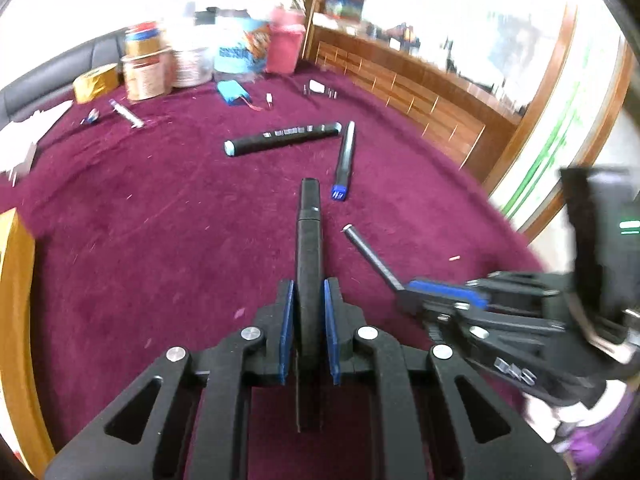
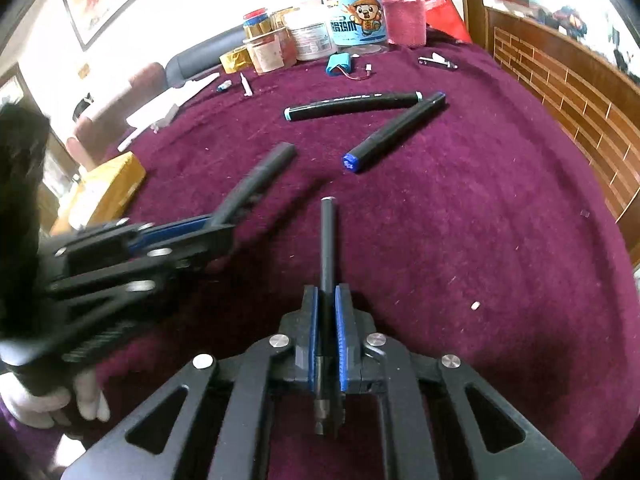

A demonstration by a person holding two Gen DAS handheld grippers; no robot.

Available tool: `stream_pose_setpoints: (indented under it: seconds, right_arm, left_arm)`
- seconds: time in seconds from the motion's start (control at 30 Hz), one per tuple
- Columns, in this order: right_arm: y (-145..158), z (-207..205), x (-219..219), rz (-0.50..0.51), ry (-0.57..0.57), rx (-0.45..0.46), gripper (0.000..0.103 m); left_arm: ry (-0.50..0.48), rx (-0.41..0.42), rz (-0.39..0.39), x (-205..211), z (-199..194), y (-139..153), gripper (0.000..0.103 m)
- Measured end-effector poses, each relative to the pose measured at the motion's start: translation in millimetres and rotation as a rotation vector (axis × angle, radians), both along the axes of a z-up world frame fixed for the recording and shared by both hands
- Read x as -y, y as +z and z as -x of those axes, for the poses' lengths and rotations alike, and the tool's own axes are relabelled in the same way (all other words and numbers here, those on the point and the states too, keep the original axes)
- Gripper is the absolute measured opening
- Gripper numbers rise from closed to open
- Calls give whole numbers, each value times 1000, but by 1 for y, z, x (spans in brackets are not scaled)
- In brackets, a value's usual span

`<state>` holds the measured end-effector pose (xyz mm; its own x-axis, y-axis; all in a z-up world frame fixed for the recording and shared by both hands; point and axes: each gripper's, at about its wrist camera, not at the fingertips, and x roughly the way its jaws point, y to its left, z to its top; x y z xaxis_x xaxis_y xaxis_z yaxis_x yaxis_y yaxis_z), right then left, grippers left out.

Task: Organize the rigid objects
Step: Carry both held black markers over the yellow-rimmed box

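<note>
My left gripper (image 1: pixel 308 300) is clamped on a thick black marker body (image 1: pixel 308 248), its blue pads pressing both flanks. The marker's long axis runs straight along my fingers, its far end pointing away from me over the bench (image 1: pixel 140 240), which is covered in dark magenta felt. My right gripper (image 2: pixel 326 304) is clenched on a thinner black pen shaft (image 2: pixel 327 240), also aligned with the fingers, far tip ahead and its grey stepped end back between the arms. In each wrist view the other gripper enters from the side with its piece angled up towards the middle of the bench; a hand (image 2: pixel 72 404) shows beneath the left one.

Two more lie loose on the felt ahead. A long black marker with pale teal end rings (image 2: pixel 352 106) lies crosswise and carries a line of white print, too small for me to read. A black marker with a blue end cap (image 2: pixel 394 132) lies diagonally, blue cap nearer me, its far end just beside the right end of the long one.

At the far edge stands a clear tub with a blue label (image 2: pixel 358 20) showing a cartoon figure in a hat and Chinese characters. Beside it are a pink cloth-wrapped bottle (image 2: pixel 404 20), a white-lidded jar (image 2: pixel 308 38), further jars and yellow tape rolls. A teal battery pack with red leads (image 2: pixel 340 66) lies in front of them. A yellow cardboard box (image 2: pixel 108 188) sits at the left edge. Wood panelling lines the right of the room, and a framed picture hangs on the left wall.
</note>
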<state>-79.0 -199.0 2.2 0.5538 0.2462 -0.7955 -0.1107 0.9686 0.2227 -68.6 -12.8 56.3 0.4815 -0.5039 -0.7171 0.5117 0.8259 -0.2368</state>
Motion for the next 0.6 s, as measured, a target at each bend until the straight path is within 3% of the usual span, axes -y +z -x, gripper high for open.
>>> stream_pose_setpoints:
  seconds: [0.13,0.27,0.43,0.6]
  right_arm:
    - [5,7,0,-82,6,-1,8]
    - [18,15,-16,-148,49,9,8]
    - [43,18,-52,-285,154,6,8]
    - [61,8,-118,-393,290,-35,8]
  left_arm:
    - [43,8,126,-50,22,21,12]
    - [149,26,220,-126,45,38,12]
    - [361,45,204,-223,68,38,12]
    - [544,-26,174,-296,74,9,12]
